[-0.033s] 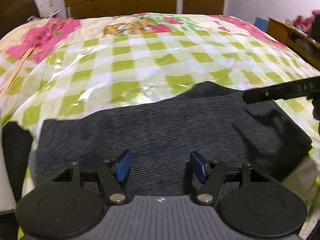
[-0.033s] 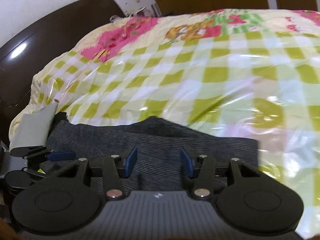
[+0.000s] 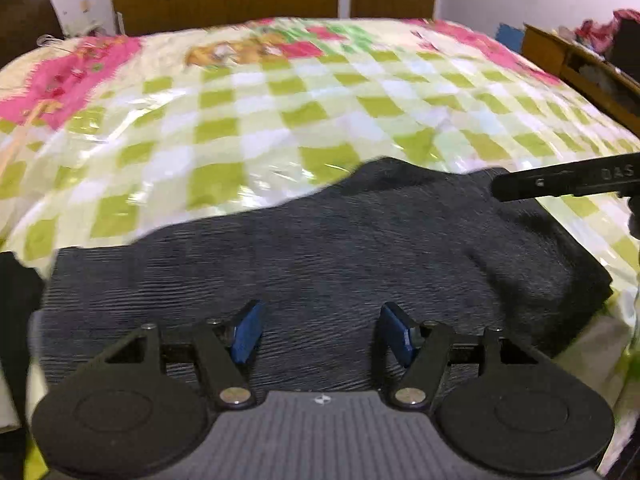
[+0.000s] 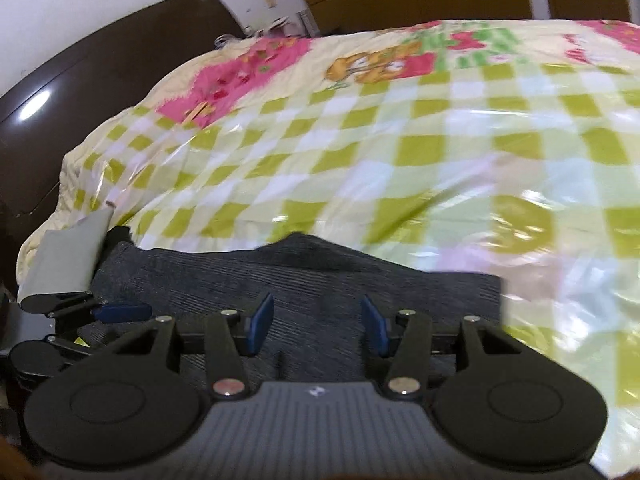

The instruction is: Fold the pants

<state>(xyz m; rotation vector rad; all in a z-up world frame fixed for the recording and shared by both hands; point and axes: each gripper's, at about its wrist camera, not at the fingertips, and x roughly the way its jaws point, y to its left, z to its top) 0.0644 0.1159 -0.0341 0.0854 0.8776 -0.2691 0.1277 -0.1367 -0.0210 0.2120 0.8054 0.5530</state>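
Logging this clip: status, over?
Left gripper open, right gripper open, both empty. Pants flat on bed. Nothing in the way.

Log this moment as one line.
left gripper: open | right gripper: open | dark grey ribbed pants: folded, on checked bedcover

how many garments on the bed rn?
1. Dark pants, folded, at the near edge of the bed, below both open tools: left, right. Anything beneath the pants would be hidden.
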